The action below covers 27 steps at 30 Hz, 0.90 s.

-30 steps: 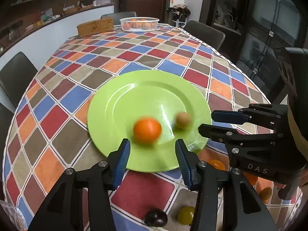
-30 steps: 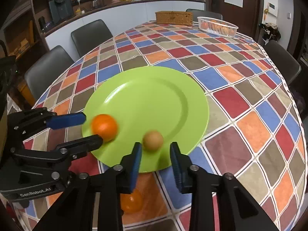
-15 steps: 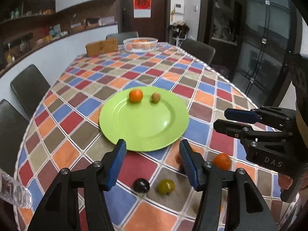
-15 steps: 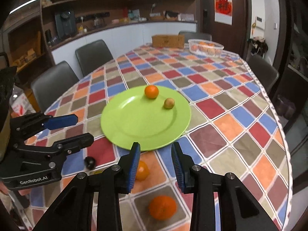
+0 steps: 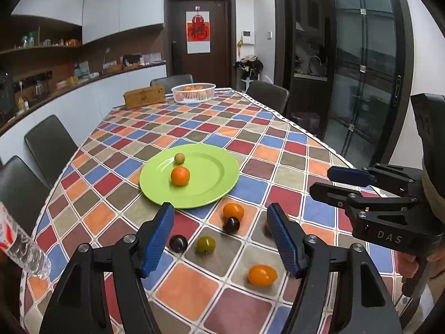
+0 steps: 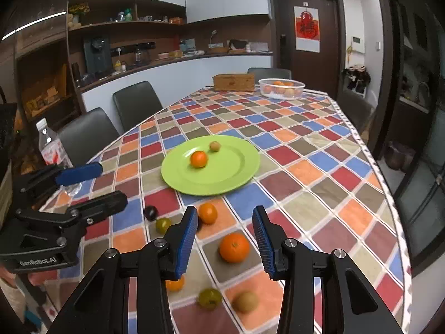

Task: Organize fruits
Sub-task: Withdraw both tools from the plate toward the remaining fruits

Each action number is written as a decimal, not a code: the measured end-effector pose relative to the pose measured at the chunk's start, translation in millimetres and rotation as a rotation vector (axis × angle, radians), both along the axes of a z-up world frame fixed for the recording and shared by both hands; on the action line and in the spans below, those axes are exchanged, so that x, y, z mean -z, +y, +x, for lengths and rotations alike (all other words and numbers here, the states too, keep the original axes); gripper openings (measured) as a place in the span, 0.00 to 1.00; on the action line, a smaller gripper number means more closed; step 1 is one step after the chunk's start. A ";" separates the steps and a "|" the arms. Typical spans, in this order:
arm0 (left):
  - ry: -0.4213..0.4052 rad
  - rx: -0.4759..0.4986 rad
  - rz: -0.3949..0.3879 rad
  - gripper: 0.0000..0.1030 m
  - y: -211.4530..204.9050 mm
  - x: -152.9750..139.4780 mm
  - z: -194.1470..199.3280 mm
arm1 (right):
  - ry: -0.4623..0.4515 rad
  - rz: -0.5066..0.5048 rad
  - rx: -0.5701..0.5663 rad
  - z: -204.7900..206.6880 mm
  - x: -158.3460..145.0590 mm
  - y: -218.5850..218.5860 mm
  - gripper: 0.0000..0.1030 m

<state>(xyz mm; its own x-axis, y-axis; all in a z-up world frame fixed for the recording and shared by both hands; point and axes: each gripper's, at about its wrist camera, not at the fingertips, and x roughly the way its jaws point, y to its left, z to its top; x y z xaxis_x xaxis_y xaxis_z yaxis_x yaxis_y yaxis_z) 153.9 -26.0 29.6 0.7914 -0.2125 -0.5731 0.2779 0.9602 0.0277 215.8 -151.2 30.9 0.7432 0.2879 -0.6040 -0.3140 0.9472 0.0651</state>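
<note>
A green plate point(image 5: 222, 192) point(image 6: 239, 181) lies mid-table and carries an orange point(image 5: 180, 176) point(image 6: 198, 158) and a small brown fruit point(image 5: 179, 158) point(image 6: 214, 146). Loose fruits lie in front of it: a small orange one point(image 5: 233, 211) point(image 6: 208, 213), two dark ones point(image 5: 231, 225) point(image 5: 178, 243), a green one point(image 5: 205, 244) point(image 6: 163, 225), a big orange point(image 6: 234, 247) and more near the table's front. My left gripper point(image 5: 219, 207) point(image 6: 112, 183) hovers above these, its jaws opening with nothing between them. My right gripper point(image 6: 224, 214) point(image 5: 319, 181) is beside it, also opening and holding nothing.
A white basket of oranges point(image 5: 193, 92) point(image 6: 281, 87) and a brown box point(image 5: 144, 97) stand at the far end. A water bottle point(image 6: 52, 147) stands at the left table edge. Dark chairs point(image 5: 50, 139) line the sides. The table's edge point(image 6: 389, 189) runs along the right.
Both grippers have drawn back and upward from the plate. The orange and the brown fruit have rolled on the plate. Both pairs of jaws are wider, and the loose fruits have come into view.
</note>
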 end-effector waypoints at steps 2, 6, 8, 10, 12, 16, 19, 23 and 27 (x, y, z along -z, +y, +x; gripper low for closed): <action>-0.005 -0.002 0.004 0.66 -2.7 3.2 -8.3 | -0.002 -0.005 0.009 -9.2 2.4 -3.9 0.41; -0.011 -0.008 0.015 0.66 -7.3 9.4 -21.2 | 0.006 -0.008 0.024 -24.7 9.8 -11.2 0.41; -0.006 -0.008 0.012 0.66 -8.5 12.9 -25.9 | 0.014 -0.008 0.032 -30.5 13.8 -14.6 0.41; 0.009 -0.005 0.010 0.67 -10.7 18.3 -29.4 | 0.032 0.000 0.038 -35.5 19.6 -18.8 0.41; 0.028 -0.004 0.006 0.67 -13.0 24.1 -31.6 | 0.049 0.000 0.049 -39.4 26.1 -22.6 0.41; 0.054 -0.002 0.009 0.67 -17.5 36.8 -34.6 | 0.093 0.003 0.061 -42.3 39.4 -28.8 0.41; 0.063 -0.001 0.014 0.67 -20.4 45.4 -35.6 | 0.120 -0.004 0.066 -44.0 48.8 -31.9 0.41; 0.079 0.011 0.035 0.67 -24.8 57.3 -36.2 | 0.153 -0.015 0.065 -45.9 60.2 -34.7 0.41; 0.106 0.018 0.048 0.67 -28.5 66.7 -33.2 | 0.168 -0.036 0.061 -48.3 68.6 -36.3 0.41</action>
